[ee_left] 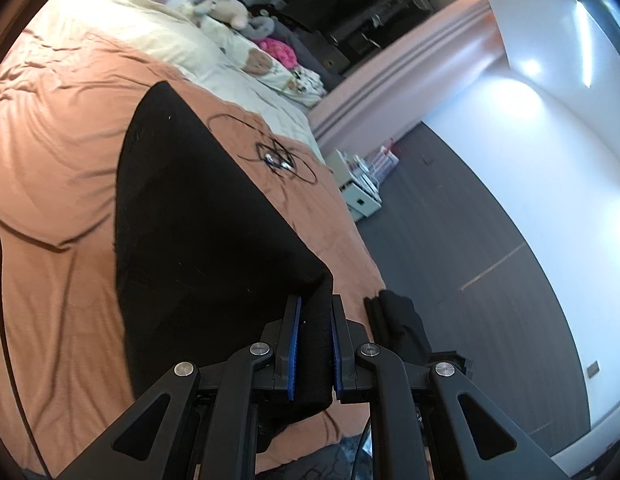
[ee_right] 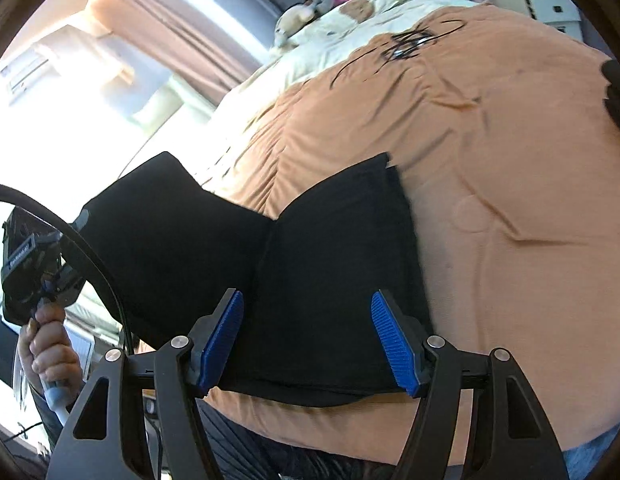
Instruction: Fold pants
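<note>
- The black pants (ee_right: 318, 280) lie on a bed covered with an orange bedspread (ee_right: 510, 160), near its close edge, partly folded.
- The left hand-held gripper (ee_left: 313, 344) is clamped narrowly on a fold of the pants' fabric, the ribbed black cloth pinched between its blue pads (ee_left: 293, 352). From that grip a panel of the pants (ee_left: 182, 216) rises off the bedspread (ee_left: 50, 152).
- In the right wrist view that lifted panel stands up at the left, while the other half lies flat on the bed.
- The right hand-held gripper (ee_right: 310, 340) stands wide; the flat part of the pants shows between its blue pads (ee_right: 394, 344), which do not press on it.
- A person's hand (ee_right: 50, 344) grips the left tool's handle at the far left.
- A tangled black cable (ee_left: 270, 156) lies farther up the bed, apart from the pants.
- Cream bedding (ee_left: 158, 28) and soft toys (ee_left: 226, 10) sit at the far end.
</note>
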Motion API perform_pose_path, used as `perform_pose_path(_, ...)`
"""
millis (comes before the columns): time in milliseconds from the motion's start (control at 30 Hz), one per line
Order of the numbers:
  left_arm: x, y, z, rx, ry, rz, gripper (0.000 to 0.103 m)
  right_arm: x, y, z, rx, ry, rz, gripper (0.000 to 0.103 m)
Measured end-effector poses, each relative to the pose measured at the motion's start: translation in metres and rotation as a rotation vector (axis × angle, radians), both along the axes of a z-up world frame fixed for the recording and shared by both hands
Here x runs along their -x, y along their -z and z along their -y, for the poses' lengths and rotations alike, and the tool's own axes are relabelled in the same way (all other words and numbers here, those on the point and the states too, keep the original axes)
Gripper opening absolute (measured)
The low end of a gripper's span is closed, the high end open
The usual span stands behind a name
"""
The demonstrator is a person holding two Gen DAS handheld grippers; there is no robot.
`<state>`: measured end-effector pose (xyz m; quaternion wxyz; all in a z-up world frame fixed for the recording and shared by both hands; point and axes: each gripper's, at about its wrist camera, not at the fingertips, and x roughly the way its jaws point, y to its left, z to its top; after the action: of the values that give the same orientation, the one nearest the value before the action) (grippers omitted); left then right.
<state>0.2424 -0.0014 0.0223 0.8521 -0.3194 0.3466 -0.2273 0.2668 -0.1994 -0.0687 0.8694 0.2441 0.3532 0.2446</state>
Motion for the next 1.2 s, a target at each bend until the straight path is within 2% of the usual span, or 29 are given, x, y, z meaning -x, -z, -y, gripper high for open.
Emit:
perform_pose_path(267,-0.019,0.019,0.047,-0.001,0.103,-0.040,0.013,0.020,0.003,0.031,-0.023,0.067,-0.010,0.065)
perform_pose_path(433,-0.028,0.043,0.086,-0.007,0.182,-0.097,0.013,0.029,0.002,0.045,-0.025,0.097,-0.019,0.065)
perform_pose_path(500,-0.030,0.059,0.105,-0.020,0.237,-0.147,0.018,0.034,0.002,0.052,-0.031,0.105,-0.025,0.065)
perform_pose_path(567,-0.031,0.073,0.117,0.005,0.292,-0.195,0.020,0.036,0.003,0.056,-0.039,0.110,-0.032,0.065)
perform_pose_path(633,-0.030,0.078,0.121,0.000,0.309,-0.210,0.026,0.039,0.003,0.056,-0.042,0.111,-0.037,0.065)
perform_pose_path(733,-0.030,0.081,0.110,-0.029,0.268,-0.217,0.040,0.038,0.004,0.053,-0.045,0.097,-0.044,0.065)
perform_pose_path(1033,-0.014,0.094,0.054,-0.097,0.135,-0.254,0.041,0.016,0.016,0.023,-0.008,0.043,-0.094,0.065)
perform_pose_path(1200,-0.007,0.106,0.025,-0.110,0.070,-0.277,0.041,0.003,0.020,0.006,0.031,0.008,-0.110,0.065)
